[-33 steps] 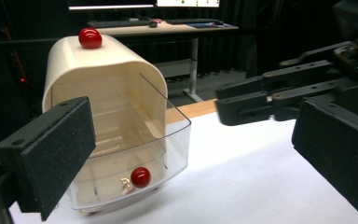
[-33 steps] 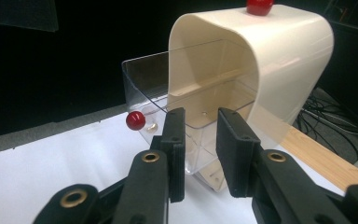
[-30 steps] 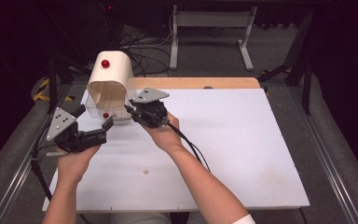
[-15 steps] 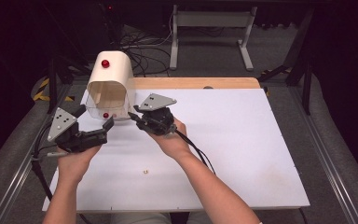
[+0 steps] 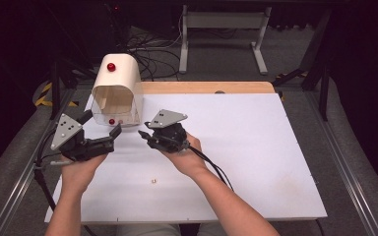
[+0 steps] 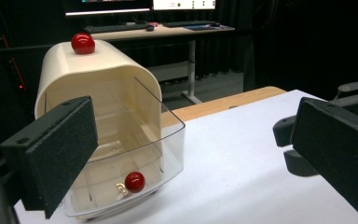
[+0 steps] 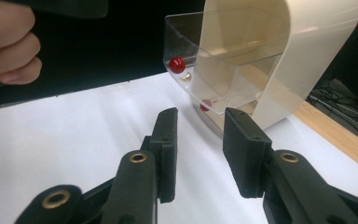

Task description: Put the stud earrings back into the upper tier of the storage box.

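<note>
Grippers flank the cream bread box (image 5: 117,91) at the counter's (image 5: 256,147) far left: left gripper (image 5: 100,132) gaping, right gripper (image 5: 144,135) just opening, both empty.

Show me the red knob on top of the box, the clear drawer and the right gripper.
red knob (image 6: 83,43), left gripper view, its rounded top
clear drawer (image 6: 168,140), left gripper view, its front wall
right gripper (image 7: 199,140), right gripper view, gap between its open jaws

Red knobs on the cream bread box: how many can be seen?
2. One red knob sits on top of the cream bread box; the other red knob is low on its clear front door. Any on the far side would be hidden.
</note>
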{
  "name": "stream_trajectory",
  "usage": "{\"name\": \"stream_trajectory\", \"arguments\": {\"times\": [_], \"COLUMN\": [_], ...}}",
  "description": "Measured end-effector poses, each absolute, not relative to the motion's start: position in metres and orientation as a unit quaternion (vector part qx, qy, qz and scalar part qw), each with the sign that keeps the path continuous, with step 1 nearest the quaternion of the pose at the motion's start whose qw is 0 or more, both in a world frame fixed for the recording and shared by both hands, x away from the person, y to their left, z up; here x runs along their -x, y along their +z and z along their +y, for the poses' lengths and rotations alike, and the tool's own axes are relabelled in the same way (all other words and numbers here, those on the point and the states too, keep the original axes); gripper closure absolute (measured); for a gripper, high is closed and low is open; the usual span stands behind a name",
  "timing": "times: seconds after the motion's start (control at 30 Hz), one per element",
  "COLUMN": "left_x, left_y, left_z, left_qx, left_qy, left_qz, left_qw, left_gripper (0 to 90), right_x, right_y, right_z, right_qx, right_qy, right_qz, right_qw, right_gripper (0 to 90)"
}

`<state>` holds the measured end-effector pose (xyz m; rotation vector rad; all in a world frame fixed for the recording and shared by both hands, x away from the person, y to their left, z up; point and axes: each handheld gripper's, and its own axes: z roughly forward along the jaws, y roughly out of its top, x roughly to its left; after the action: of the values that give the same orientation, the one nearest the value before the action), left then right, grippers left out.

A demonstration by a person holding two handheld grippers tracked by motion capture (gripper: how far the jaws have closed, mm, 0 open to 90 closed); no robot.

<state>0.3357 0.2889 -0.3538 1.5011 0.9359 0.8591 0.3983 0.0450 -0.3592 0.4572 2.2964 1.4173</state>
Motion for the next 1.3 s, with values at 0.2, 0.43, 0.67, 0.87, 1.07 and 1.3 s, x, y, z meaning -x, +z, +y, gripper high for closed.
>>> {"name": "stream_trajectory", "arguments": {"times": [0.2, 0.43, 0.67, 0.87, 1.07, 1.3], "left_x": [-0.336, -0.336, -0.336, -0.335, -0.335, -0.336], "left_y": [-0.354, -0.354, -0.354, -0.354, -0.354, -0.354], "left_z": [0.289, 0.288, 0.286, 0.286, 0.285, 0.284], "left_qx": [-0.635, -0.636, -0.638, -0.636, -0.638, -0.637], "left_qy": [0.364, 0.365, 0.365, 0.367, 0.368, 0.368], "left_qz": [0.395, 0.393, 0.39, 0.391, 0.39, 0.391], "left_qw": [0.555, 0.554, 0.555, 0.555, 0.553, 0.553], "left_gripper": [1.2, 1.4, 1.9, 2.0, 2.0, 2.1], "right_x": [-0.396, -0.396, -0.395, -0.396, -0.395, -0.393], "right_y": [-0.364, -0.368, -0.382, -0.394, -0.401, -0.405], "right_z": [0.043, 0.04, 0.042, 0.042, 0.041, 0.041], "right_qx": [-0.164, -0.165, -0.163, -0.166, -0.168, -0.166], "right_qy": [0.506, 0.499, 0.475, 0.463, 0.457, 0.449], "right_qz": [0.824, 0.829, 0.845, 0.854, 0.857, 0.863], "right_qw": [0.197, 0.193, 0.183, 0.173, 0.168, 0.161], "right_gripper": [65.2, 64.0, 62.5, 61.7, 59.9, 57.7]}}
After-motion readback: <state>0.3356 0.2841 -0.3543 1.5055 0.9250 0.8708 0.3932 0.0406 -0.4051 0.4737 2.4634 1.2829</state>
